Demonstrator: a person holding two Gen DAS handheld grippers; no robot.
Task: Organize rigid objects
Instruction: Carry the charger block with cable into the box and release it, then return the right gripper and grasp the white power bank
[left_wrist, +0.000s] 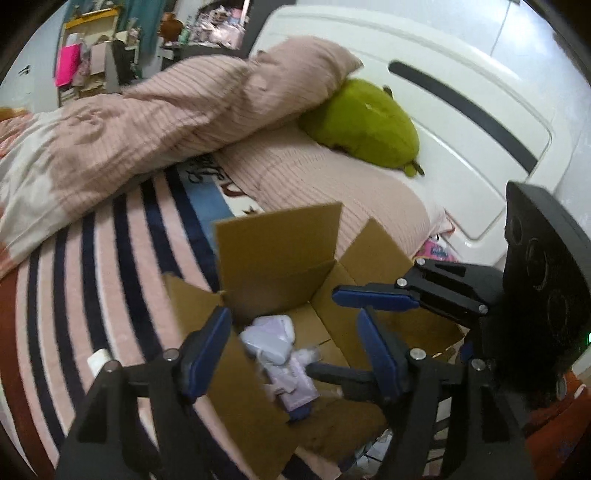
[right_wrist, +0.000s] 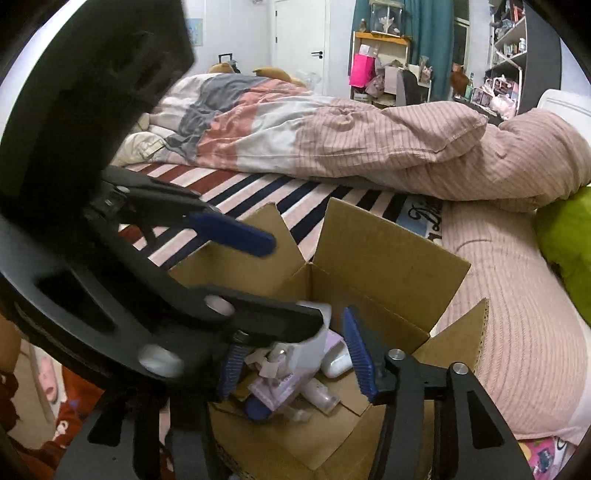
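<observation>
While both grippers hang over the open cardboard box (left_wrist: 280, 266) on the bed (left_wrist: 110, 236), each view adds something. Left wrist view: left gripper (left_wrist: 295, 336) with jaws standing apart, nothing between the blue ribbed pads, lavender packet (left_wrist: 295, 384) lying below in the box. Its long axis runs from the box's far wall toward the camera, slightly rightward, blurred. Same view catches the right gripper (left_wrist: 347, 306) coming in from the right, plus a green plush (left_wrist: 365, 122) against the white glossy headboard (left_wrist: 461, 110).

Right wrist view only: a white rounded case (right_wrist: 336, 363) and a small pale bottle (right_wrist: 321, 397) beside the packet, lying in the box bottom. Right gripper's jaws are apart too, pads clear of the items; left gripper's black frame crosses in front and hides part of the contents. Door and cluttered shelves show far back.

Box is corrugated brown, flaps up. Bed sheet striped pink, navy, red; quilt (right_wrist: 388, 140) ribbed pink, rumpled.
</observation>
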